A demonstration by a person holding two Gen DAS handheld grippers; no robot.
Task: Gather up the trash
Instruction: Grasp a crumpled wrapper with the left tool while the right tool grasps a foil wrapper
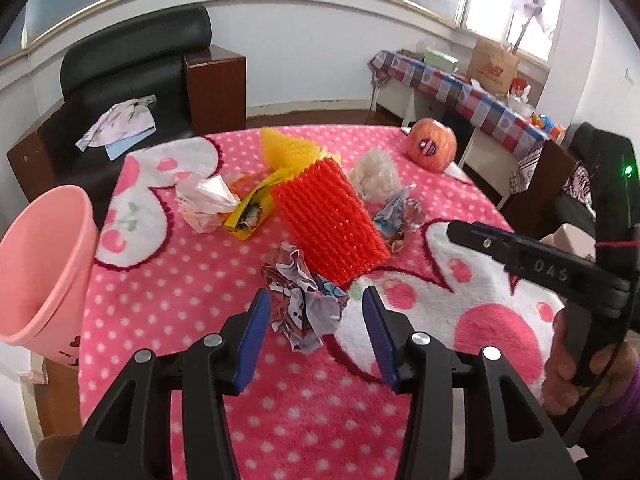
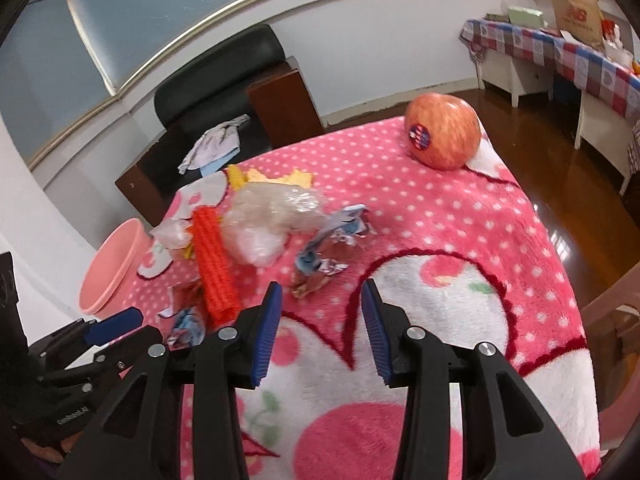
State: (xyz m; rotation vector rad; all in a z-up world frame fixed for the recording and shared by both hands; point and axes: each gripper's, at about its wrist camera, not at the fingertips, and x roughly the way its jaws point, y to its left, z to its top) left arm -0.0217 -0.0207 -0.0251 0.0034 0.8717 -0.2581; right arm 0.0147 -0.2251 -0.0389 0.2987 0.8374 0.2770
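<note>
- at far left, a pink plastic waste bin [image 1: 44, 264] tipped beside the table edge, with small dark printing low on its wall, too small to read.
- on the pink polka-dot fleece cover [image 1: 192, 280]: a crumpled white-and-silver wrapper [image 1: 206, 204], then a yellow printed snack wrapper [image 1: 252, 216], printing unreadable.
- behind these, a yellow foam fruit net [image 1: 288, 150]; leaning over it, an orange-red foam fruit net [image 1: 328, 220].
- just ahead of the left gripper [image 1: 316, 312], a crumpled ball of printed paper [image 1: 304, 304], lying between the blue ribbed pads [image 1: 254, 340] but not pinched; jaws parted, nothing held.
- further right, a wad of clear plastic film [image 1: 376, 176] and a crumpled blue-and-silver foil wrapper [image 1: 394, 220].
- near the far right corner, a red-orange apple [image 1: 432, 148] bearing a round blue-and-red sticker, text unreadable.
- in the right wrist view, the right gripper [image 2: 322, 292] spread apart and empty above the cover, the foil wrapper lying just ahead and slightly left of its tips.
- on the right gripper's body, seen from the left camera, raised letters reading roughly "das".
- on the checked side table [image 1: 460, 88], a brown paper bag [image 1: 494, 66] with a red "nb" logo.
</note>
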